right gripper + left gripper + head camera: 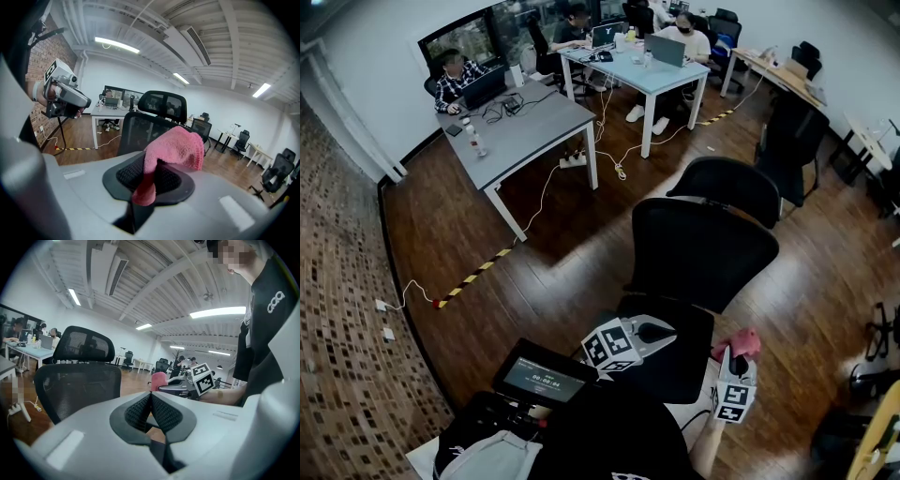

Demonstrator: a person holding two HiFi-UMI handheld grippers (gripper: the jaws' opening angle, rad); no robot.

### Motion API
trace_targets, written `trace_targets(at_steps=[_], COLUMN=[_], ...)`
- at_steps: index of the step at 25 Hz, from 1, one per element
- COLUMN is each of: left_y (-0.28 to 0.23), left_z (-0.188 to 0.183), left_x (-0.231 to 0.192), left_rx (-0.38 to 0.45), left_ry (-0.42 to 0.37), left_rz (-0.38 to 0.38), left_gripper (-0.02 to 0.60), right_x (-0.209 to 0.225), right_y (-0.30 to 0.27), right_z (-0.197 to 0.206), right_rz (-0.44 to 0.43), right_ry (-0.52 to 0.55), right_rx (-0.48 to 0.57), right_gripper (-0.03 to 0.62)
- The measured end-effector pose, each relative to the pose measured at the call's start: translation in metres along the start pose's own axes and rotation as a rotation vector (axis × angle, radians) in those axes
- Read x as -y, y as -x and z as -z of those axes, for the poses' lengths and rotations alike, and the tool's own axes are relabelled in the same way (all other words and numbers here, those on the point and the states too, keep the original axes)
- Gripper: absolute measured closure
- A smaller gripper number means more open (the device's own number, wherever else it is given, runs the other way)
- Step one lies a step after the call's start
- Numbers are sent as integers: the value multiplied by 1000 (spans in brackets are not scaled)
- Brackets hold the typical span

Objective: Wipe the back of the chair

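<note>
**Gripper state.** My right gripper [149,177] is clamped on a pink cloth [176,146]. Most of the cloth bulges above the jaws, and a short tail hangs below them. My left gripper [151,411] has its jaws pressed together with nothing between them.

**Location of the work.** The office chair stands on the wood floor [553,253] directly ahead of me, with its seat [675,361] toward me. Its mesh backrest [703,248] is on the far side of the seat. Both grippers hover over the near edge of the seat, apart from the backrest. The cloth [741,342] is not yet touching the chair.

**Handling, cloth.** I judge the cloth to be light, soft and limp, with a terry-like nap. It should conform to a surface and will not slip readily in the jaws. The bulge is the working face, so no regrip appears necessary.

**Handling, chair.** The backrest [79,390] appears to be mesh stretched in a stiff frame, with a headrest [84,344] above it.
- The mesh will probably give under pressure, so I should press lightly.
- A chair of this kind may swivel or roll when pushed.
- The frame's top edge is the rigid place to take hold, so I would brace there with the left gripper.
- I would wipe the mesh with the right gripper, working from the top edge downward.
</note>
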State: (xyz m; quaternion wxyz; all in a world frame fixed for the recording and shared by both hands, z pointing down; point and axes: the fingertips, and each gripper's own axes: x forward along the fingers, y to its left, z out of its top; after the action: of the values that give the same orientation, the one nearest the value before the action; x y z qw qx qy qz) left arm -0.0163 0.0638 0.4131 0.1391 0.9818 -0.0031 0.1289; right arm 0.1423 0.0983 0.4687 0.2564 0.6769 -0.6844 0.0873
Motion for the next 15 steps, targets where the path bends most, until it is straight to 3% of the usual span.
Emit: trace_targets(at_steps=[15], left_y=[2], left_z=[2], left_x=[0], left_rx=[6], left_ry=[2], left_rz=[-7], left_gripper=[606], right_x=[-4], right_y=[-5], right_z=[1], right_rz=[-23], right_ry=[6], right_rx=[-3], right_gripper=[549])
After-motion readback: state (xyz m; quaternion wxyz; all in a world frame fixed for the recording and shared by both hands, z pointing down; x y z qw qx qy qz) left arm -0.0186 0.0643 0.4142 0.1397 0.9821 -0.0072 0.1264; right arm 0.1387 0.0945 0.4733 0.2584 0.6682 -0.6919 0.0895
